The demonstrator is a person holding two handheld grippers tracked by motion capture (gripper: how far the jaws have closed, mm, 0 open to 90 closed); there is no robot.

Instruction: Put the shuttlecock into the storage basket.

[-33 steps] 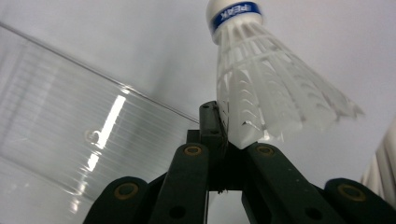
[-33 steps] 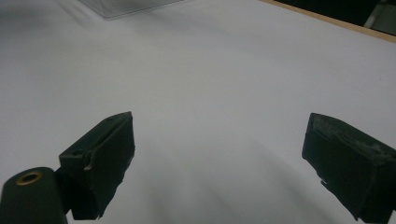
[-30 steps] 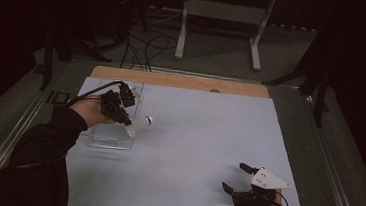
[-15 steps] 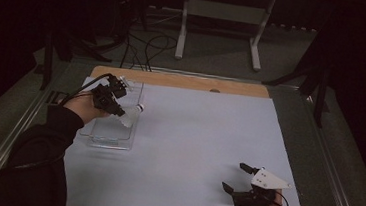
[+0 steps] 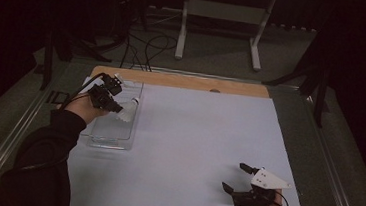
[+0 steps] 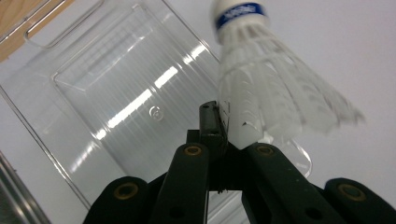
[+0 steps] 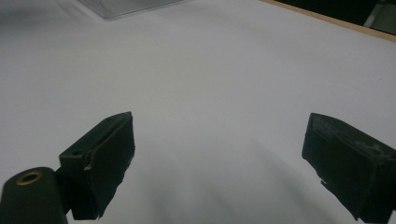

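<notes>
Change since earlier frames: the left gripper (image 5: 120,111) has carried the shuttlecock (image 5: 128,110) from out over the white sheet back toward the far left corner of the table; the right gripper (image 5: 234,178) has stayed where it was.
Left gripper, jaws: closed tight on the edge of the shuttlecock's feather skirt (image 6: 275,100); in the left gripper view the skirt sticks out to one side of the pinched pads.
Shuttlecock, place: held in the air over the right-hand long wall of the clear tray (image 5: 98,138), near the table's left edge, closer to the far edge than the near one.
Shuttlecock, attitude: tilted; white cork tip with a blue band (image 6: 239,11) points away from the gripper, the feathers flare back toward the jaws.
Clear tray: transparent plastic, rectangular, lies on the white sheet (image 5: 202,145) by the left edge; its bare ribbed floor (image 6: 116,93) shows below the jaws.
Right gripper, jaws: wide open, nothing between them; the two black pads (image 7: 105,156) stand well apart above bare white sheet.
Right gripper, place: near the table's near right corner, low over the sheet, well apart from the tray.
Table: wooden strip (image 5: 183,81) shows along the far edge.
</notes>
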